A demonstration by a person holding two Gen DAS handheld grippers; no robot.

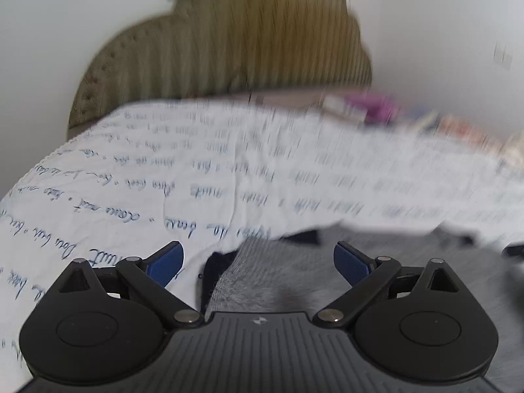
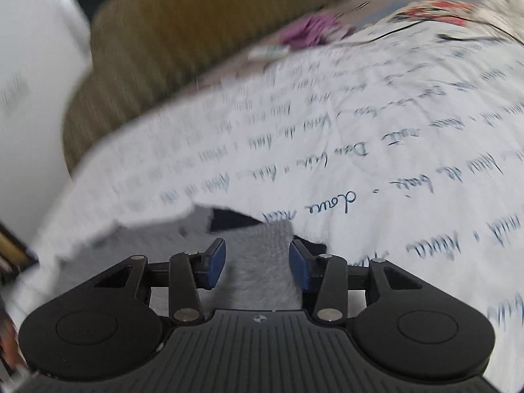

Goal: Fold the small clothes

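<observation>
A grey fuzzy garment (image 1: 278,281) with a dark navy part (image 1: 217,262) lies on a white bedcover (image 1: 229,163) printed with blue handwriting. My left gripper (image 1: 258,255) hovers just over it, open wide, with nothing pinched between its blue pads. In the right wrist view the same grey garment (image 2: 262,281) shows as a strip running between the blue pads of my right gripper (image 2: 258,245). Those jaws stand partly apart and the cloth appears to lie under them rather than being pinched. A navy part (image 2: 232,219) shows just beyond. Both views are blurred.
An olive-tan ribbed headboard (image 1: 229,32) stands behind the bed against a white wall. Purple and coloured items (image 1: 376,104) lie at the far edge of the cover, and the purple item (image 2: 308,31) shows at the top of the right view.
</observation>
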